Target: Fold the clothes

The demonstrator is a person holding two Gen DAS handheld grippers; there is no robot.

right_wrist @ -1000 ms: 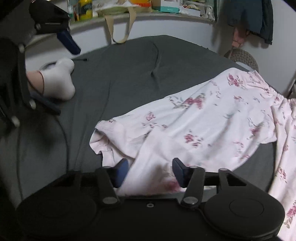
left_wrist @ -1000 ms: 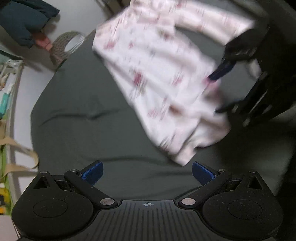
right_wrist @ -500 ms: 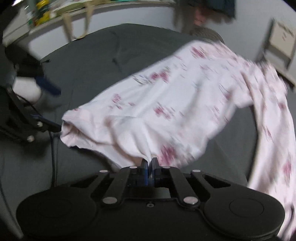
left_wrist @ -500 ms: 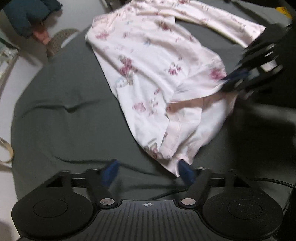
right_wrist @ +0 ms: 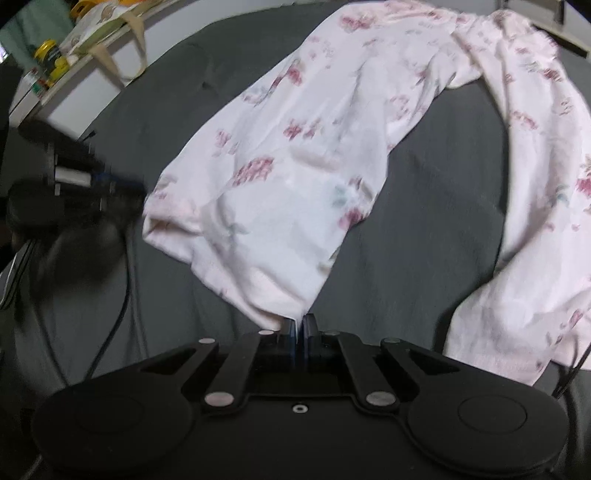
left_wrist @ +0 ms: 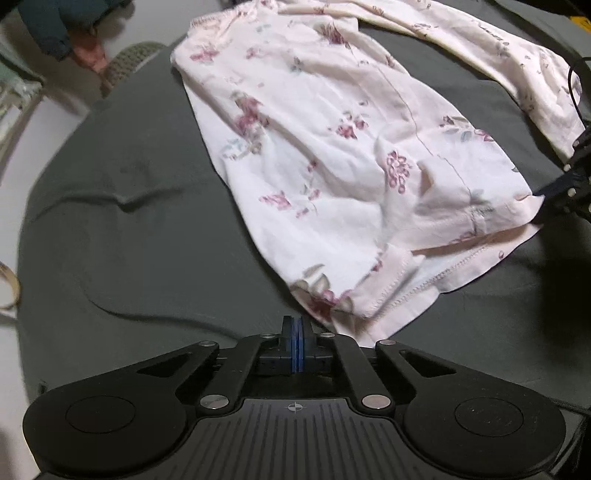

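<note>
Pale pink floral trousers (left_wrist: 332, 129) lie spread on a dark grey sheet, waistband at the far end. My left gripper (left_wrist: 297, 326) is shut, and the near corner of one leg's cuff (left_wrist: 332, 302) runs right up to its pads. The right wrist view shows that gripper (right_wrist: 125, 184), blurred, at the cuff's left corner. My right gripper (right_wrist: 300, 326) is shut on the cuff's other corner, with white fabric (right_wrist: 280, 295) rising out of its pads. It appears at the right edge of the left wrist view (left_wrist: 554, 192). The other leg (right_wrist: 535, 184) trails loosely to the right.
The dark grey sheet (left_wrist: 129, 221) has shallow wrinkles. A black cable (right_wrist: 122, 295) lies on it near the left gripper. Beyond the edge are a woven basket (left_wrist: 129, 62), a hanging dark jacket (left_wrist: 55, 26), and a shelf with a tote bag (right_wrist: 110, 48).
The right gripper closed on the cuff first, then the left gripper went from open to shut at the other corner. The leg now stretches between them.
</note>
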